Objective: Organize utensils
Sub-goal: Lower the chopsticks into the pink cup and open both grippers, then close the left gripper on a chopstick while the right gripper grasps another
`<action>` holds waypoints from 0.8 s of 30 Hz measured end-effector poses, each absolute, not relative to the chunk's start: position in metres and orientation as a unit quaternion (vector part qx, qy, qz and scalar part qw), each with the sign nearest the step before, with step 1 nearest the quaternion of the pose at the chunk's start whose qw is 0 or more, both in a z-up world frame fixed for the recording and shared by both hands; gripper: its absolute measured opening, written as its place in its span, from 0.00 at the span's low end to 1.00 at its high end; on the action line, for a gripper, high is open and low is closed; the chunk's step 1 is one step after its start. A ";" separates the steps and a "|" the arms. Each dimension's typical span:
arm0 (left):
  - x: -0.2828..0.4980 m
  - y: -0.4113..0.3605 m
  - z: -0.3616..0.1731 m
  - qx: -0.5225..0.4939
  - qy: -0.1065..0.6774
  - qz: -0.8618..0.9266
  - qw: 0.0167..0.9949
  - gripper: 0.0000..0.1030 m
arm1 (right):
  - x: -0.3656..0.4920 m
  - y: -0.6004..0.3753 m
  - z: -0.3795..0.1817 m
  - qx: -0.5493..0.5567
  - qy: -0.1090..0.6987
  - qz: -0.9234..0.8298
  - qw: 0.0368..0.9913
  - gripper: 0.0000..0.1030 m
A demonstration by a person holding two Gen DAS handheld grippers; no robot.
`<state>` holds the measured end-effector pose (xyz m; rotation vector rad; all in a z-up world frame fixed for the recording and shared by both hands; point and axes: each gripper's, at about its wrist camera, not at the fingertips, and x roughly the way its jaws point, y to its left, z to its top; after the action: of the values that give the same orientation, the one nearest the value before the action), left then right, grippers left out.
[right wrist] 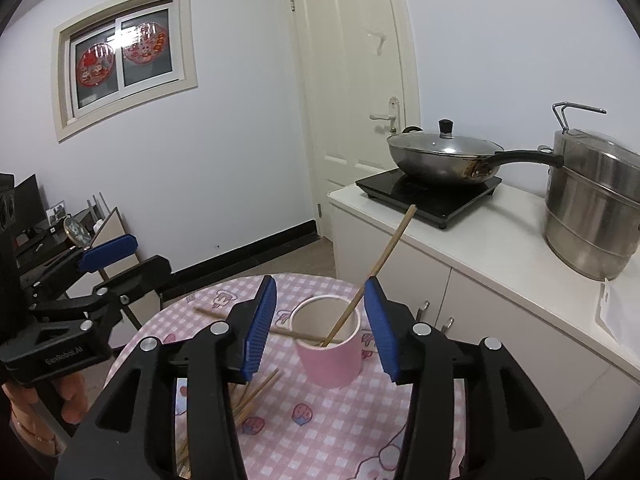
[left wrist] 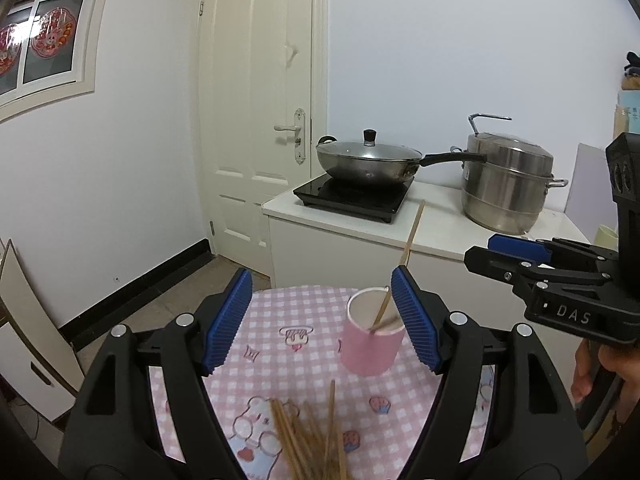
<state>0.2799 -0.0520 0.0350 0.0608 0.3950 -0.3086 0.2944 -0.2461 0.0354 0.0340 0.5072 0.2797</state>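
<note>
Chopsticks (left wrist: pixel 308 432) lie heaped at the table's (left wrist: pixel 280 304) near edge under my left gripper (left wrist: pixel 320 320), whose jaws stand apart on nothing. They look light, stiff and slippery, so I'd pinch one mid-shaft. Rightward, the pink cup (right wrist: pixel 330 344) holds two near the middle, between my right gripper's (right wrist: pixel 320 330) parted jaws.

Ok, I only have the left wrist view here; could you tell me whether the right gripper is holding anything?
Observer: No, the right gripper is open and empty; the pink cup stands just beyond it, untouched.
Operator: Thank you. Is there any chopstick near the cup that I might be missing?
Observer: Yes, one chopstick shows to the left of the cup, running towards its rim. I cannot tell whether it rests on the rim.
</note>
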 end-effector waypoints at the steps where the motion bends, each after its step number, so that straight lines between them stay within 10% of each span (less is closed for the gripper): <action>1: 0.277 -0.048 0.034 0.032 0.198 -0.151 0.968 0.70 | 0.292 -0.245 0.034 0.016 0.251 0.140 0.958 0.42; 24: 0.284 -0.007 -0.089 0.030 0.397 -0.160 0.903 0.69 | 0.282 -0.183 -0.085 0.030 0.408 0.199 0.891 0.43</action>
<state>0.2835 -0.0072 -0.0889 0.0627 0.8202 -0.3301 0.2820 -0.1829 -0.0850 0.0614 0.8477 0.4122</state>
